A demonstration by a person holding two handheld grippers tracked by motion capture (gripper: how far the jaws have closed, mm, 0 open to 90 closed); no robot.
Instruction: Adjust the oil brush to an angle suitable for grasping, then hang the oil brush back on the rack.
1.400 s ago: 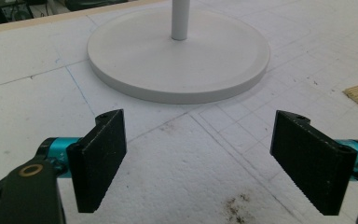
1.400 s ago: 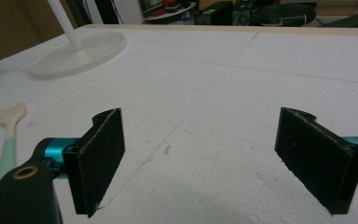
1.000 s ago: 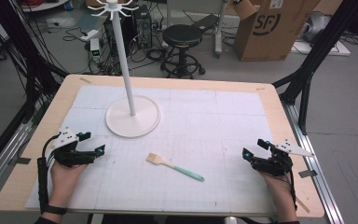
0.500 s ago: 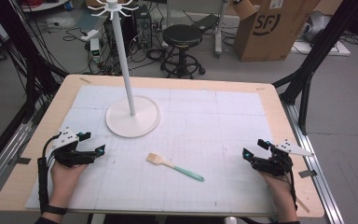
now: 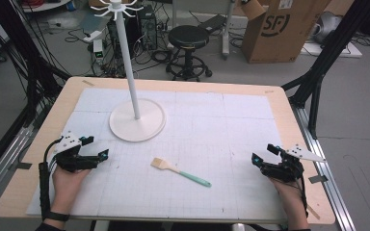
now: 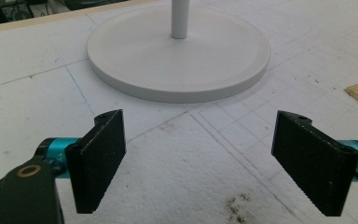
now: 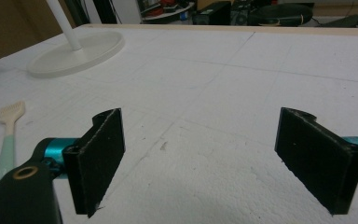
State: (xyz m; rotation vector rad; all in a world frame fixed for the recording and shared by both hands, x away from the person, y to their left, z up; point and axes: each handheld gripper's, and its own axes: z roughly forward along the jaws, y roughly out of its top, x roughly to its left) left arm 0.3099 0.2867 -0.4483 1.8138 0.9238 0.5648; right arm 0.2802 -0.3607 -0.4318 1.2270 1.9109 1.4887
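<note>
Nearest the table's front edge, left gripper (image 5: 101, 155) and right gripper (image 5: 259, 159) resting on the white mat (image 5: 221, 125) — jaws of both spread wide, gripping nothing. Between the two, well apart from each: brush (image 5: 179, 172) flat on the mat, bristles toward the left gripper, green handle toward the right. Farther off, beyond the left gripper — white stand (image 5: 137, 119), round base and upright pole.

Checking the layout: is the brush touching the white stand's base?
Apart. The high view shows bare mat between the brush and the stand's base.
</note>
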